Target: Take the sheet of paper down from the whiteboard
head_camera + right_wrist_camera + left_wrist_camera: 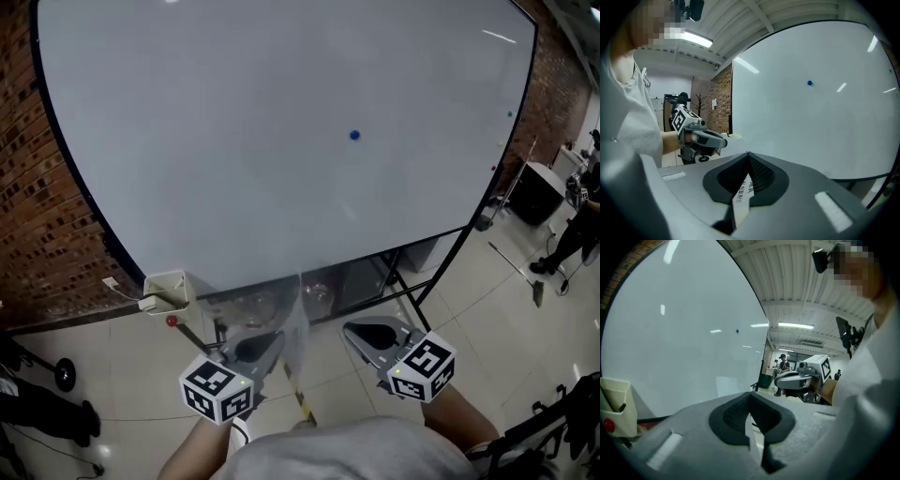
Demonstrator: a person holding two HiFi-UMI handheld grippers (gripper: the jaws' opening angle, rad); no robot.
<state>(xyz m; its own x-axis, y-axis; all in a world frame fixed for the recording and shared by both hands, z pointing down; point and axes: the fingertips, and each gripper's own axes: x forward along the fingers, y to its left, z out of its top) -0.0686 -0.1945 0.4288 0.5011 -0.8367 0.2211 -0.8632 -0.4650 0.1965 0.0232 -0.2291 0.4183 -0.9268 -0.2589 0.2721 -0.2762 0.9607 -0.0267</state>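
The thin white sheet of paper (295,328) is already off the large whiteboard (234,141) and hangs below its lower edge. The left gripper (270,345) and right gripper (361,333) are both clamped on it. What likely remains is setting it down.

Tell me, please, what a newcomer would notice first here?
The huge whiteboard fills the head view, with one blue magnet right of centre. Below it, the left gripper pinches the sheet of paper between its shut fingers; the right gripper clamps a printed paper strip.
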